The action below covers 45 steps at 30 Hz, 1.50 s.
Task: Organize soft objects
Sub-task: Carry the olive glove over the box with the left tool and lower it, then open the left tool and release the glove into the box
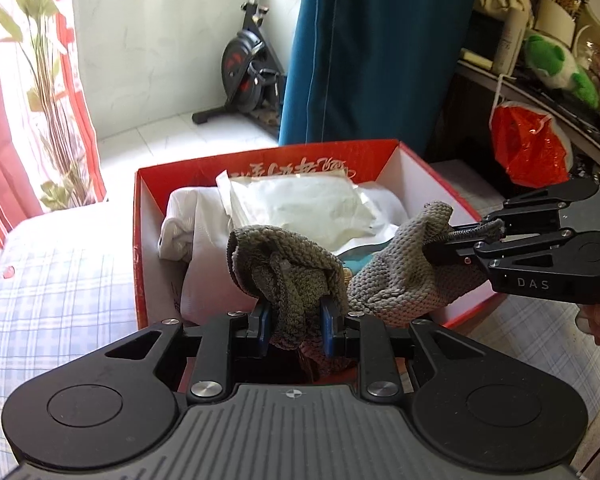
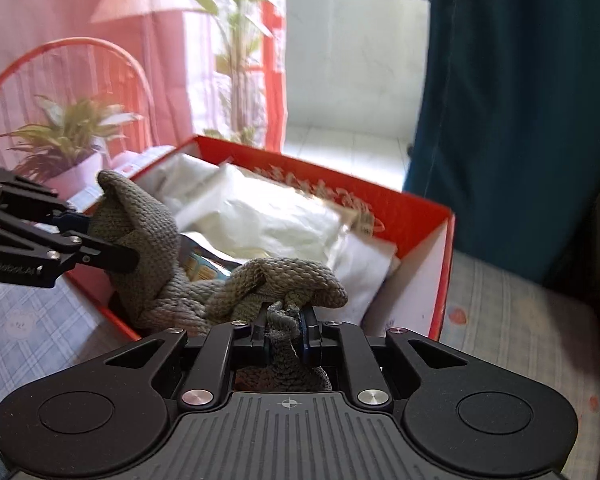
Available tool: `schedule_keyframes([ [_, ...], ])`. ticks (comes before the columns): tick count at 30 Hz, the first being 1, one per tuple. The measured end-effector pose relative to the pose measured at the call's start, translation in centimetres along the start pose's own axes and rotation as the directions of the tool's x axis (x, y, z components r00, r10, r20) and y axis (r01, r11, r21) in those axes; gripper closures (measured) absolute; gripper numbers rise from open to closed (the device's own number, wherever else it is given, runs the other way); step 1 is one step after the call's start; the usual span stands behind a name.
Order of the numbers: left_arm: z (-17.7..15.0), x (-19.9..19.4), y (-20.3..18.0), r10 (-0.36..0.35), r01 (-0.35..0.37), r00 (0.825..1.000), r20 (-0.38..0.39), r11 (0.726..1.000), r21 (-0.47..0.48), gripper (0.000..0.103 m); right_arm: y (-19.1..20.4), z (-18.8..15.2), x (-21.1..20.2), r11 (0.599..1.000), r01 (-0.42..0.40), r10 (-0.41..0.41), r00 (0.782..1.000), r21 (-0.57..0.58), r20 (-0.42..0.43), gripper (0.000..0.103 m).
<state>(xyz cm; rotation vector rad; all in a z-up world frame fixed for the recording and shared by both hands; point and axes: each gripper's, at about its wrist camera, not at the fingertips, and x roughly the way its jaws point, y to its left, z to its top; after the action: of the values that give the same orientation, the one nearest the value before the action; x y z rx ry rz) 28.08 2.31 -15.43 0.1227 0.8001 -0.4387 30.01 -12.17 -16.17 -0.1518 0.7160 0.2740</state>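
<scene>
Over red box [image 1: 384,152], both claws grip knit cloth [image 1: 384,280].

Your left gripper [image 1: 294,316] is clamped on the knit [image 1: 300,276]; your right gripper [image 2: 286,330] pinches its other end, both level.

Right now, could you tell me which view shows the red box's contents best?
The left wrist view: the red box faces it squarely, white packets sharp. In the right wrist view the box sits angled, blurred, partly behind the grey knit cloth.
</scene>
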Motion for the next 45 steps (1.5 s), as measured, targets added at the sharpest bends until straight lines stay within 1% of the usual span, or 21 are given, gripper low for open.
schedule_keyframes([
  [9, -0.2, 2.2, 0.8, 0.027, -0.028, 0.998, -0.059, 1.000, -0.004, 0.077, -0.8, -0.9, 2.8, 0.996, -0.021, 0.029, 0.995, 0.087, -0.095, 0.091],
  [15, -0.1, 3.6, 1.0, 0.040, -0.039, 0.996, -0.083, 0.999, 0.009, 0.077, -1.3, -1.0, 3.7, 0.987, -0.027, 0.046, 0.992, 0.157, -0.121, 0.091],
  [20, 0.0, 4.2, 1.4, 0.034, -0.035, 0.995, -0.093, 0.999, -0.007, 0.076, -1.3, -1.0, 4.1, 0.986, -0.017, 0.040, 0.990, 0.166, -0.137, 0.091],
  [25, -0.2, 4.3, 1.2, 0.044, -0.045, 0.994, -0.096, 0.999, -0.001, 0.076, -1.3, -1.0, 4.2, 0.985, -0.010, 0.035, 0.989, 0.170, -0.145, 0.091],
  [29, -0.3, 4.1, 0.9, 0.064, -0.064, 0.994, -0.092, 0.998, -0.005, 0.075, -1.4, -1.1, 4.3, 0.983, -0.002, 0.029, 0.989, 0.182, -0.144, 0.087],
  [32, -0.3, 3.4, 0.7, 0.079, -0.079, 0.994, -0.076, 0.997, 0.003, 0.069, -1.3, -1.1, 3.9, 0.985, 0.016, 0.008, 0.990, 0.169, -0.140, 0.081],
  [35, -0.3, 2.8, 0.8, 0.096, -0.096, 0.993, -0.068, 0.995, -0.001, 0.059, -1.4, -1.0, 3.3, 0.985, 0.042, -0.020, 0.991, 0.166, -0.129, 0.078],
  [37, -0.4, 2.3, 1.0, 0.105, -0.106, 0.993, -0.057, 0.994, -0.019, 0.045, -1.5, -1.0, 2.8, 0.985, 0.050, -0.031, 0.992, 0.165, -0.120, 0.075],
  [38, -0.4, 1.8, 1.1, 0.106, -0.107, 0.993, -0.046, 0.994, -0.027, 0.041, -1.5, -1.0, 2.6, 0.985, 0.057, -0.038, 0.993, 0.160, -0.116, 0.072],
  [39, -0.4, 1.5, 1.2, 0.103, -0.104, 0.994, -0.035, 0.994, -0.033, 0.032, -1.5, -1.0, 2.3, 0.986, 0.062, -0.045, 0.993, 0.156, -0.112, 0.068],
  [40, -0.4, 1.0, 1.2, 0.101, -0.102, 0.995, -0.026, 0.994, -0.037, 0.024, -1.5, -1.0, 2.1, 0.986, 0.069, -0.052, 0.993, 0.153, -0.108, 0.066],
  [42, -0.4, 0.1, 1.2, 0.087, -0.087, 0.996, -0.004, 0.996, -0.020, 0.015, -1.6, -0.9, 1.5, 0.985, 0.076, -0.062, 0.993, 0.152, -0.096, 0.055],
  [43, -0.4, -0.4, 1.1, 0.086, -0.086, 0.996, 0.012, 0.996, -0.013, 0.011, -1.6, -0.9, 1.1, 0.985, 0.079, -0.066, 0.994, 0.151, -0.090, 0.052],
  [45, -0.4, -1.5, 1.0, 0.101, -0.100, 0.994, 0.040, 0.995, -0.018, 0.006, -1.6, -0.8, 0.5, 0.986, 0.077, -0.067, 0.995, 0.147, -0.076, 0.043],
])
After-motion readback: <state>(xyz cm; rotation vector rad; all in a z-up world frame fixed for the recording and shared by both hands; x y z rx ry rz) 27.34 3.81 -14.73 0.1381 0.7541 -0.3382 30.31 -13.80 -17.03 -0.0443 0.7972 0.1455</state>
